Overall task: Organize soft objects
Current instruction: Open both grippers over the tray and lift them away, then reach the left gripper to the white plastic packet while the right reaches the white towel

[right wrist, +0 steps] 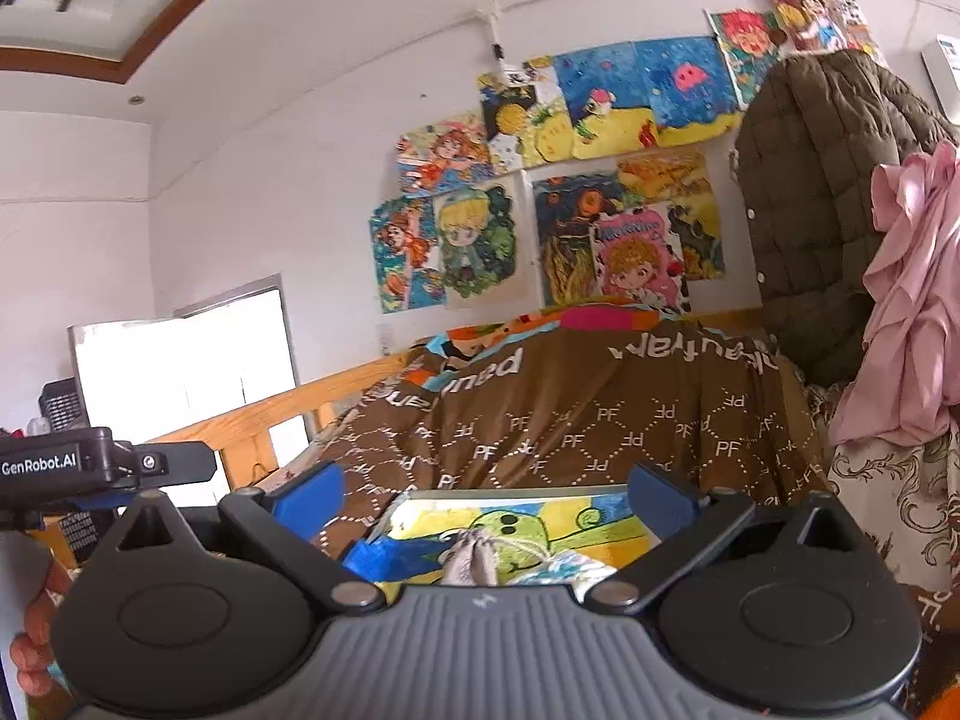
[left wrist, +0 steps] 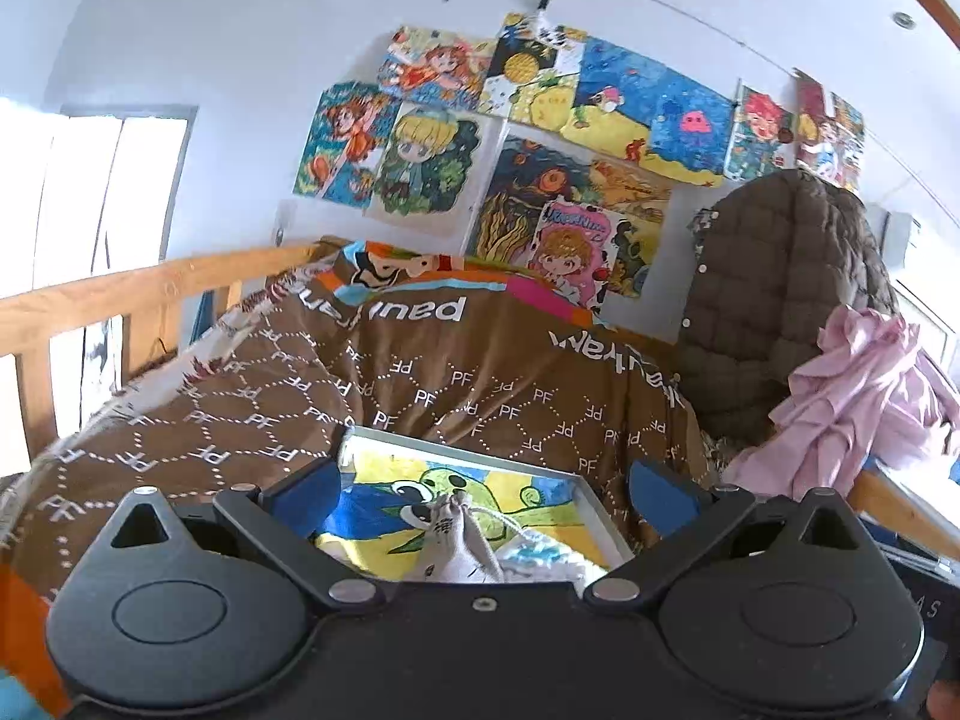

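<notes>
A small grey drawstring pouch (left wrist: 465, 531) lies on a framed cartoon painting (left wrist: 528, 495) that rests on a brown "PF" quilt (left wrist: 420, 384) on the bed. My left gripper (left wrist: 483, 495) is open, with its blue fingers either side of the pouch and above it. In the right wrist view the same pouch (right wrist: 471, 561) lies on the painting (right wrist: 594, 519). My right gripper (right wrist: 486, 495) is open over it, holding nothing. The left gripper's body (right wrist: 90, 465) shows at the far left of the right wrist view.
A brown quilted jacket (left wrist: 774, 300) and a pink garment (left wrist: 858, 396) hang at the right of the bed. A wooden bed rail (left wrist: 150, 288) runs along the left. Drawings (left wrist: 528, 138) cover the wall behind. A patterned cloth (right wrist: 894, 510) lies right of the quilt.
</notes>
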{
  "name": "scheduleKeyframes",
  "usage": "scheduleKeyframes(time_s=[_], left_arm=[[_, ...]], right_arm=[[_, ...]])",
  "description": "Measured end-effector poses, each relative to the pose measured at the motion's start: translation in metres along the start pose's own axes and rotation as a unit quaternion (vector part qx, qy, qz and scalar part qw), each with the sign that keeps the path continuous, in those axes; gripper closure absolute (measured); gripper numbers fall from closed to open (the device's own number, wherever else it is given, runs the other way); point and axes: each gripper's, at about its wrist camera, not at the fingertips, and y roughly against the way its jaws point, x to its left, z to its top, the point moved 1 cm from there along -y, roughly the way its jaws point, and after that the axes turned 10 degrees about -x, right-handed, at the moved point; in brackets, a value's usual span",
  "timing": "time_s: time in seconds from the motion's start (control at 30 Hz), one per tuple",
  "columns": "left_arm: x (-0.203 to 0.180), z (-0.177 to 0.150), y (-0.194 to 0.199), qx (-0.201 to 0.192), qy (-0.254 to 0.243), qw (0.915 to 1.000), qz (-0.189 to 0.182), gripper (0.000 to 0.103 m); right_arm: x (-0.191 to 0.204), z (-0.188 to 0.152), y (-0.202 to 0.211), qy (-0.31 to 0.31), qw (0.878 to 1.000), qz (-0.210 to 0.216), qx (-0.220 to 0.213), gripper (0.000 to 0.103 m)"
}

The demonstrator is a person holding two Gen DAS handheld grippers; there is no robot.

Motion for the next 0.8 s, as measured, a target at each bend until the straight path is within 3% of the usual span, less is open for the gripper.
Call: scheduleKeyframes(time_s=[0.33,0.67,0.8], left_arm=[[0.015,-0.028,0.061,0.004,-0.017,0.9998,-0.012,0.001],[0.043,-0.068,0.105,0.058,-0.004,0.9983,-0.007,0.001],[0.054,-0.081,0.112,0.088,0.005,0.9959,0.019,0.001]], right_arm=[[0.029,-0.028,0.055,0.031,0.999,0.004,0.018,0.000],[0.050,-0.055,0.092,0.033,0.997,0.017,0.072,0.000],[0.059,-0.061,0.093,0.050,0.995,0.026,0.088,0.000]])
